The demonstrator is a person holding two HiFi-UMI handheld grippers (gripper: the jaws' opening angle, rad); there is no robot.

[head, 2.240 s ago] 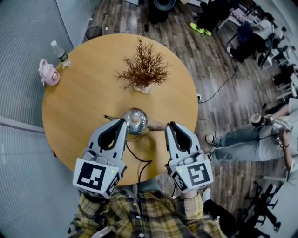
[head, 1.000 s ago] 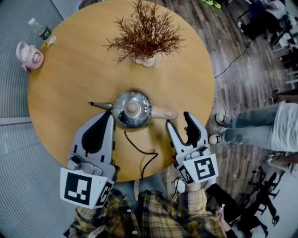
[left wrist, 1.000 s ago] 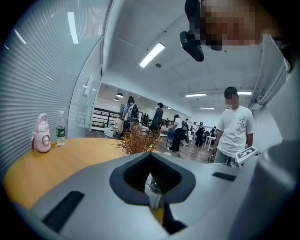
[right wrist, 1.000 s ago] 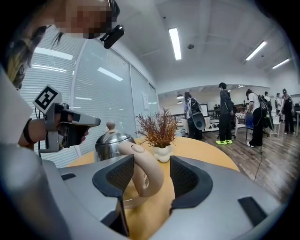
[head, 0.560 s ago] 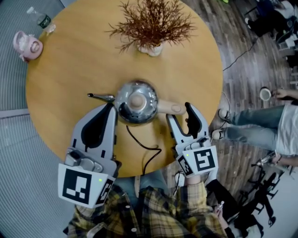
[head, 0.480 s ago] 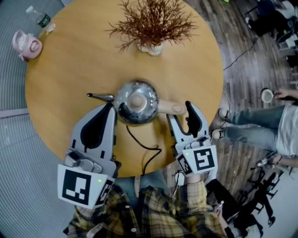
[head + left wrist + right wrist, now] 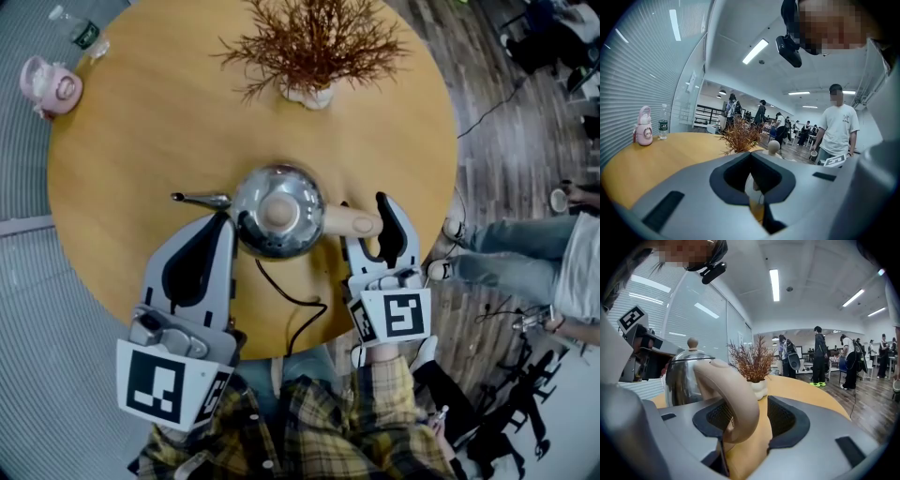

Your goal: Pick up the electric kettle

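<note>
A steel electric kettle (image 7: 277, 211) with a beige knob, a thin spout (image 7: 197, 198) and a beige handle (image 7: 352, 222) stands mid-table. My right gripper (image 7: 364, 217) is open, one jaw on each side of the handle. In the right gripper view the handle (image 7: 736, 399) rests against the left jaw, with a gap to the right jaw, and the kettle body (image 7: 682, 373) stands just beyond. My left gripper (image 7: 221, 220) is shut with nothing in it, its tip just left of the kettle body. In the left gripper view, its tips (image 7: 751, 154) meet below the kettle's knob (image 7: 774, 146).
The round wooden table (image 7: 141, 141) also holds a dried plant in a white vase (image 7: 314, 42), a pink bottle (image 7: 49, 86) and a water bottle (image 7: 80, 33) at the far left. A black cord (image 7: 291, 300) runs from the kettle over the near edge. A person's legs (image 7: 525, 262) are at the right.
My right gripper has moved forward, so the kettle handle now lies between its jaws. The left gripper has stayed shut beside the kettle. The head view has shifted slightly.
</note>
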